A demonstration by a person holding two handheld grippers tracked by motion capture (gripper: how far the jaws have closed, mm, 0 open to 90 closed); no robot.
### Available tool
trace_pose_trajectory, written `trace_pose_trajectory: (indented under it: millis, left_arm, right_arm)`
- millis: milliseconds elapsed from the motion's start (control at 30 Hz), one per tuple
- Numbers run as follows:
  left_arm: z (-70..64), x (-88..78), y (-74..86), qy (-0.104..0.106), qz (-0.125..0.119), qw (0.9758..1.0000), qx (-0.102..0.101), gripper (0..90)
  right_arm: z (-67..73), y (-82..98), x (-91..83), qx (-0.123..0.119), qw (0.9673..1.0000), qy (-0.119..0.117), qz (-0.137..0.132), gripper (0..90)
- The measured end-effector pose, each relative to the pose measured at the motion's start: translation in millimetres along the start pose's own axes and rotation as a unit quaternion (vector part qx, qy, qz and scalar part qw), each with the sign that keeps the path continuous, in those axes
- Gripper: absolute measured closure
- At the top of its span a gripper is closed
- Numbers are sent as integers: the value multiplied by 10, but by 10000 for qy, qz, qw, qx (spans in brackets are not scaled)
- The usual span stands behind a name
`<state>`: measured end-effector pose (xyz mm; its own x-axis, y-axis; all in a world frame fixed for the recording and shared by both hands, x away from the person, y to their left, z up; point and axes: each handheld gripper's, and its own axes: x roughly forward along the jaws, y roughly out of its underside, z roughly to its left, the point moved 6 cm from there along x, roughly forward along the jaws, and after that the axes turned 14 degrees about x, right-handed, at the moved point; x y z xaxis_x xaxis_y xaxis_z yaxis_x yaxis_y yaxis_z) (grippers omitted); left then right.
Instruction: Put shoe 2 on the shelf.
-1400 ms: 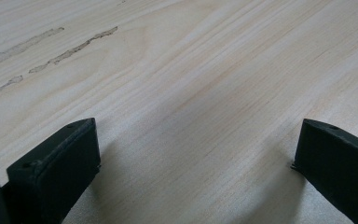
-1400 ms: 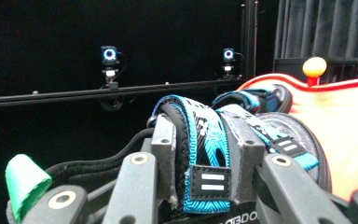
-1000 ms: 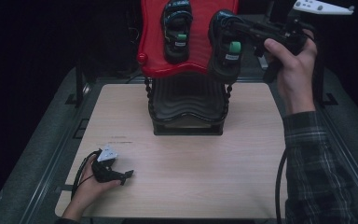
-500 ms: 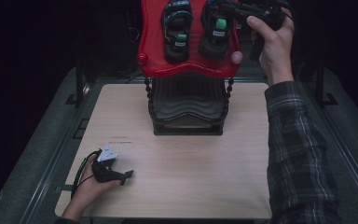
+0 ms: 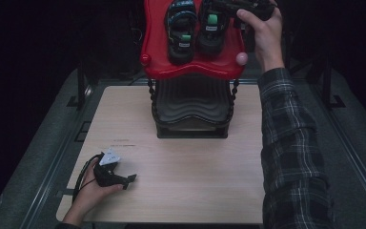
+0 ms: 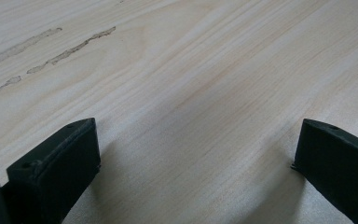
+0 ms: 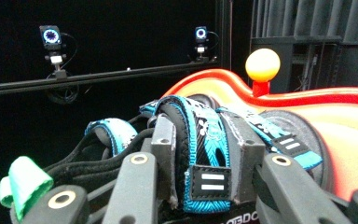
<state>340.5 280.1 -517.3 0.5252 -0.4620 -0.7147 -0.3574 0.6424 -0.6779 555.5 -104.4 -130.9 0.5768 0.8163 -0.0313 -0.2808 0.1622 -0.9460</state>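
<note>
Blue-strapped sandal (image 7: 191, 154) sits clamped between the right gripper (image 7: 200, 177) jaws.

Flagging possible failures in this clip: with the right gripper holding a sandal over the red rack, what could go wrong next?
1. The right gripper clamps only the sandal straps, so it might sag or slip.
2. The other sandal sits close beside it and could get knocked.
3. The red rack top looks sloped, so sandals may slide.

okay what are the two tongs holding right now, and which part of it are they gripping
The right tongs are clamped on the right-hand black and blue sandal, across its strapped upper, over the red rack top. The left tongs hold nothing, open on the wooden table.
</note>
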Motion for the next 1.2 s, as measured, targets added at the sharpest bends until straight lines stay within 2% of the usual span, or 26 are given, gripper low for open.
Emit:
trace_pose_trajectory:
  millis: [467,600,700,800,933,1067,1100,1133,1200]
  left_arm:
    - [-1,-1,1,6,3,10000,11,0]
    - [-1,-1,1,7,4,10000,13,0]
    - [-1,-1,1,7,2,10000,12,0]
    - [-1,-1,1,7,2,10000,11,0]
    - [0,-2,2,10,12,10000,23,0]
    - [0,-3,2,13,12,10000,21,0]
    - [0,-3,2,13,12,10000,21,0]
    - [0,-3,2,14,13,10000,22,0]
    - [0,-3,2,14,14,10000,22,0]
  right_arm:
    - [77,160,-26,-265,9988,-149,387,669]
    - [80,180,-40,-263,9989,-135,362,658]
    - [81,184,-48,-259,9989,-126,381,614]
    - [111,181,-84,-203,9989,-111,398,482]
    - [121,177,-165,-110,9993,-105,342,381]
    - [110,173,-295,-41,9996,49,288,290]
    - [110,173,-295,-41,9996,49,288,290]
    - [93,186,-381,-42,9995,160,273,266]
    - [85,200,-459,-12,9995,211,237,254]
